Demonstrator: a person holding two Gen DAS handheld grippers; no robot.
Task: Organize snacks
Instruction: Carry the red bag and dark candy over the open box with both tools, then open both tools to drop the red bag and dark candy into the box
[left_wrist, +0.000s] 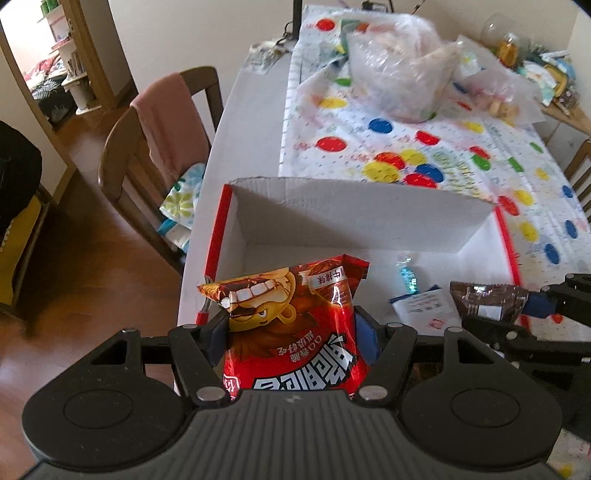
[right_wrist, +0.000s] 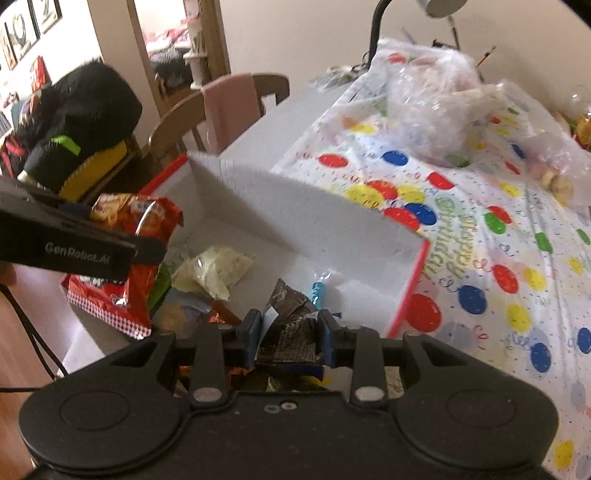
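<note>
Box (left_wrist: 354, 218) w/ 1 blue candy (left_wrist: 409, 277), L tool (left_wrist: 291, 326) gripping 1 red pkt (left_wrist: 295, 325), R tool (right_wrist: 290, 332) gripping 1 brown pkt (right_wrist: 291, 328)

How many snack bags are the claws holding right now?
2. The left claw pinches a red snack bag above the box. The right claw pinches a brown snack packet. More snacks lie inside the box, some maybe hidden.
</note>
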